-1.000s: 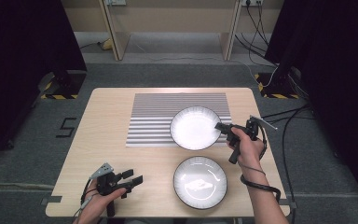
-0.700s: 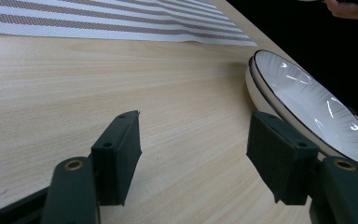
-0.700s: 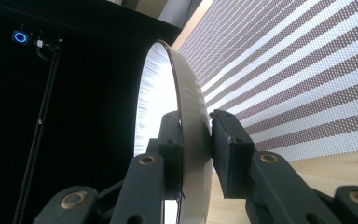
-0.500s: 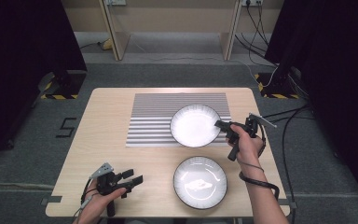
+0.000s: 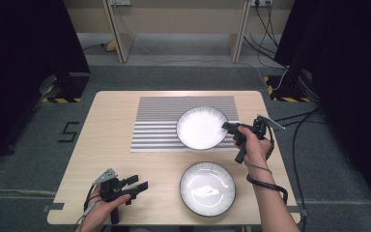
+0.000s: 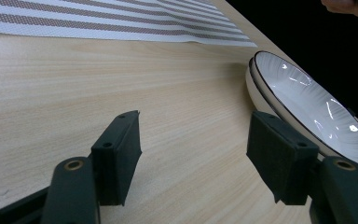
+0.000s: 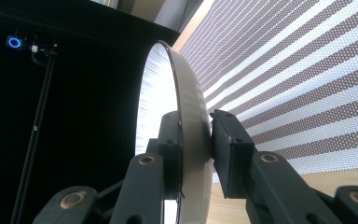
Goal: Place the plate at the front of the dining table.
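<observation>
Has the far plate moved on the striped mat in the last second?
No. The far plate, gripped at its rim by the right gripper, sits on the same spot of the striped mat.

High view looks down and forward from above the near edge, taking in the whole counter [image 5: 111, 121] from well off. Left gripper view skims low across the wood, close up, facing the near plate [image 6: 307, 112] and striped mat [image 6: 121, 23]. Right gripper view sits tight against the far plate [image 7: 189, 121]; all three share that mat
</observation>
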Motion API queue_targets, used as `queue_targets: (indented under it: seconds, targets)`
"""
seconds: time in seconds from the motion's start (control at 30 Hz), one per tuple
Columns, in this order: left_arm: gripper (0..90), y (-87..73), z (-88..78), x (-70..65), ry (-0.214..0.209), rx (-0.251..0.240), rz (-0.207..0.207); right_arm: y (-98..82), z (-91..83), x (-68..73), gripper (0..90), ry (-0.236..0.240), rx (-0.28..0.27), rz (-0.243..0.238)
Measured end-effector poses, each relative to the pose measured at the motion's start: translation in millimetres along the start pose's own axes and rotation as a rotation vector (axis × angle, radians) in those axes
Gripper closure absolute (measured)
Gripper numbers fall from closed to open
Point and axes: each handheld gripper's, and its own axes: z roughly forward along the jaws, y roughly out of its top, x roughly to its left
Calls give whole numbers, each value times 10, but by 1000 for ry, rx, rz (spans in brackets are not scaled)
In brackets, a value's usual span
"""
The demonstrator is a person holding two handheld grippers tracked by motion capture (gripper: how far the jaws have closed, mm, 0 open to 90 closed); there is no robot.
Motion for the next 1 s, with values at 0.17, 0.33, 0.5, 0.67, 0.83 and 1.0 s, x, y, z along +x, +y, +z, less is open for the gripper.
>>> queue_targets:
  seconds: [0.17, 0.33, 0.5, 0.67, 0.83, 1.0]
  targets:
    - [343, 1, 3, -5, -4, 2, 2, 11, 16, 15, 739, 0, -3, -2]
    - [343, 5, -3, 0, -1, -2, -1, 33, 43, 19, 739, 3, -3, 1]
    - [342, 6, 1, 1, -1, -3, -1, 57, 64, 33, 738, 0, -13, 7]
    - [343, 6, 2, -1, -3, -2, -2, 93, 90, 51, 738, 2, -16, 12]
    - [342, 3, 8, -2, -5, 1, -2, 127, 112, 87, 738, -2, -22, 5]
    - [342, 3, 12, -7, -6, 0, 0, 149, 135, 101, 738, -2, -23, 7]
